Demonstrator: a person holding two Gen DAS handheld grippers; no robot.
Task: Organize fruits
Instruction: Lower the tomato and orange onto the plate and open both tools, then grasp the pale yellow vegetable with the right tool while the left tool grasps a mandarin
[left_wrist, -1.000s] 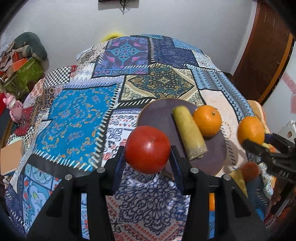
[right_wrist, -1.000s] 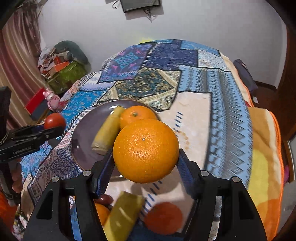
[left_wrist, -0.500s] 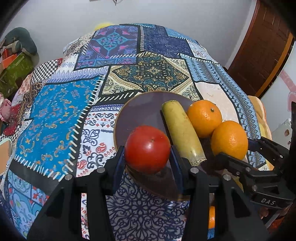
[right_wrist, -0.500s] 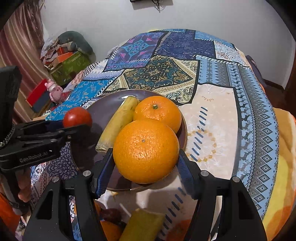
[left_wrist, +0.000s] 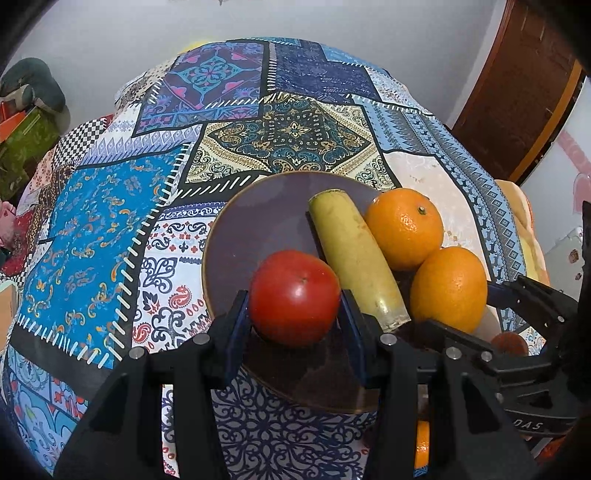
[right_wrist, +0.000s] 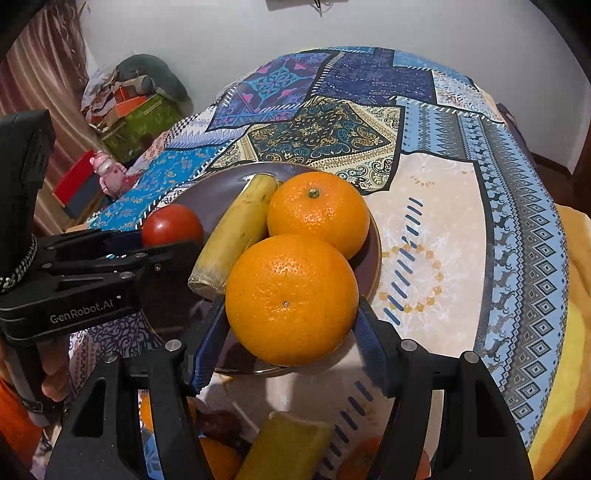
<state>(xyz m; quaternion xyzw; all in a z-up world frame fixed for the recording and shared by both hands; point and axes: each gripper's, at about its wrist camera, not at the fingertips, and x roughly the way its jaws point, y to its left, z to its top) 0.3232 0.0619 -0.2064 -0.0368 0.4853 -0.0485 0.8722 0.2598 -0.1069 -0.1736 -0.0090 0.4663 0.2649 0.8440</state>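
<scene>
We are clamping a smooth, glossy red tomato (left_wrist: 294, 297) in the left gripper (left_wrist: 293, 325) over the round brown plate (left_wrist: 255, 221). A matte yellow banana (left_wrist: 354, 254) and a dimpled orange (left_wrist: 404, 228) are lying there. The right gripper (right_wrist: 291, 334) is gripping a second pebbled orange (right_wrist: 291, 299), jaws half spread, above the plate's near rim.

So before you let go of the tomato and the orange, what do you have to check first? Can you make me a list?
1. Left gripper grips the tomato on both sides: ok.
2. Right gripper grips the near orange on both sides: ok.
3. Both fruits are over the plate: ok.
4. Bare plate beside the banana for the tomato: ok.
5. Room for the near orange next to the far orange: cannot tell; they look close together.
6. Fruits already resting on the plate: cannot tell.
</scene>
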